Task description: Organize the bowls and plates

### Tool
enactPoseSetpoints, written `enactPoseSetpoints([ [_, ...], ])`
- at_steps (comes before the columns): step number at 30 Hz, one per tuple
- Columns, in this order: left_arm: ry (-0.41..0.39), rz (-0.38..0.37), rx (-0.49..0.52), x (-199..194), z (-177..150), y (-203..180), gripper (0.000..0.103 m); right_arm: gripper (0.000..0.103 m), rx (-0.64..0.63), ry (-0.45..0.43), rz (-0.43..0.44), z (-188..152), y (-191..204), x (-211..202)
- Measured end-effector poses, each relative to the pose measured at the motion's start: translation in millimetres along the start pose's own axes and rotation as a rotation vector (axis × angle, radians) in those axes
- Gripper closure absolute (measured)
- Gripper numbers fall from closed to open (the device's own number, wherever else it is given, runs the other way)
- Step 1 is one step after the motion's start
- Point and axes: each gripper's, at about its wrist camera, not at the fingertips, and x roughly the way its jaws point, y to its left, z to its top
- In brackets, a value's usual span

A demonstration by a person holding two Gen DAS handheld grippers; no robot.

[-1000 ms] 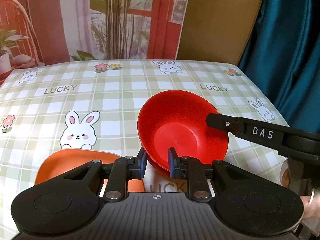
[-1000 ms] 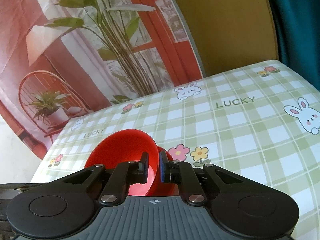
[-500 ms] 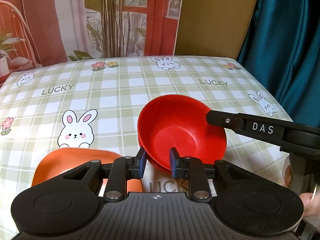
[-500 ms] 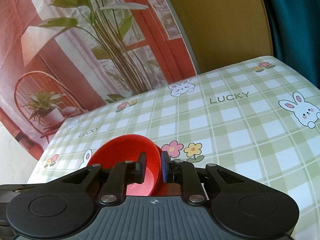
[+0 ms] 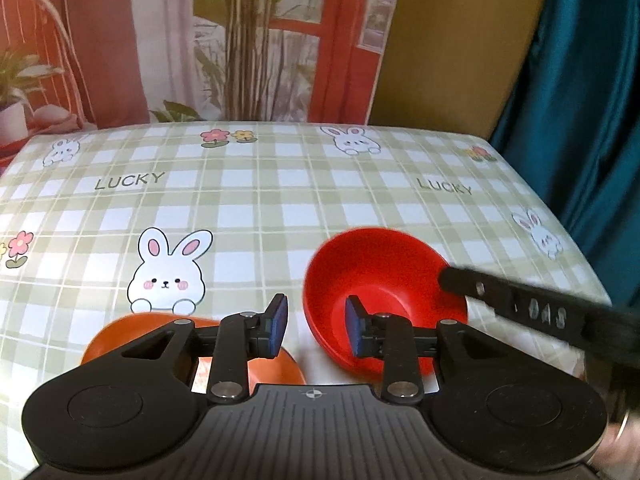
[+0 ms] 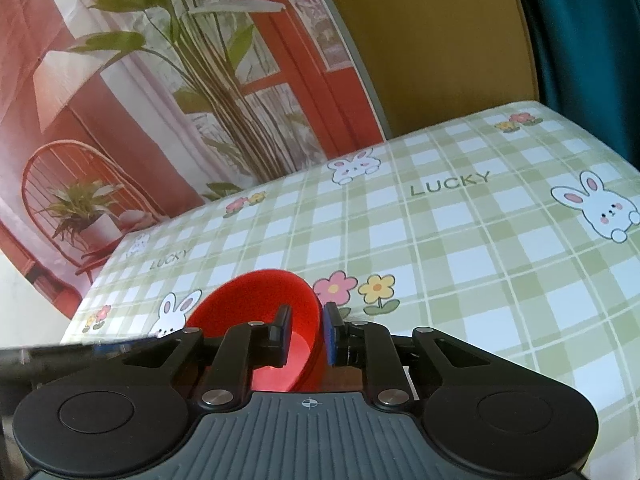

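The left gripper (image 5: 312, 325) was pinching the near rim of the red bowl (image 5: 376, 280) a moment ago. Now its fingers are opening: they stand apart, with the bowl's rim between them, one blue pad inside the bowl and one outside, and neither pad presses on it. The bowl has slid a little toward the right edge of the bench (image 5: 280, 200) and sits lower in the left view than before.

The right gripper (image 6: 306, 334) has its fingers nearly together, clamped on the far side rim of the same red bowl (image 6: 256, 300). In the left view it shows as a blurry black bar (image 5: 540, 312) reaching the bowl's right rim.

An orange plate (image 5: 276, 368) lies near the front edge of the bench, just left of the bowl, partly hidden by the left gripper.

The bench wears a green and white checked cloth with bunnies, flowers and the word LUCKY. Behind it hangs a picture backdrop (image 5: 240, 40) of a red door, a tall plant and a chair. A teal curtain (image 5: 580, 100) hangs at the right.
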Motion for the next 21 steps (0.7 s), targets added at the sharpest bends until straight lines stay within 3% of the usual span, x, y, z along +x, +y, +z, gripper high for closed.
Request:
enactPoseSetpoints([
  [7, 0.062, -0.036, -0.091, 24, 13, 17, 0.070, 0.086, 0.049, 0.056, 0.017, -6, -8, 12],
  [17, 0.108, -0.069, -0.082, 48, 8, 13, 0.071, 0.087, 0.057, 0.071, 0.023, -7, -7, 16],
  [21, 0.102, -0.089, -0.072, 46, 4, 8, 0.076, 0.088, 0.060, 0.070, 0.010, -7, -7, 17],
])
